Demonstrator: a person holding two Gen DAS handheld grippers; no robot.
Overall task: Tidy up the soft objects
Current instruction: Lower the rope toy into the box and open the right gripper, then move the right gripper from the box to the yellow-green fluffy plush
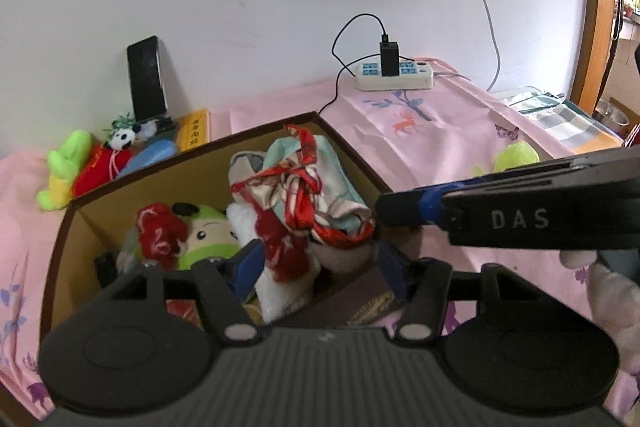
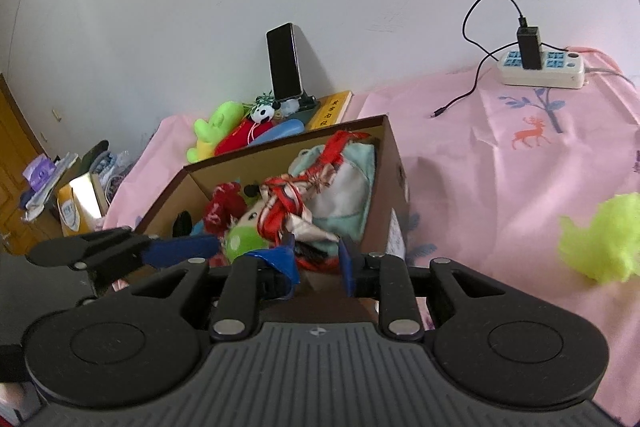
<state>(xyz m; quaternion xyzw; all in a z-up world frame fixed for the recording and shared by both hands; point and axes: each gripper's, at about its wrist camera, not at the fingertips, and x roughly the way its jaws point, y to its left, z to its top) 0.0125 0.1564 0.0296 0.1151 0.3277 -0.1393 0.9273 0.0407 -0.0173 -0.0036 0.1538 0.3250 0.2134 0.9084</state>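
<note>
Left wrist view: both grippers, left [image 1: 320,267] and right [image 2: 316,261], hang spread-fingered over the toy-stuffed box [image 1: 276,125].

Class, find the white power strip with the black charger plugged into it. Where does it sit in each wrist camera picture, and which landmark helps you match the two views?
Left wrist view: the power strip lies upper centre-right, on the pink cloth against the wall.
Right wrist view: the power strip lies far upper right, again on the cloth by the wall.
Shared landmark: the black phone leaning upright against the wall, left of the strip in both.
</note>
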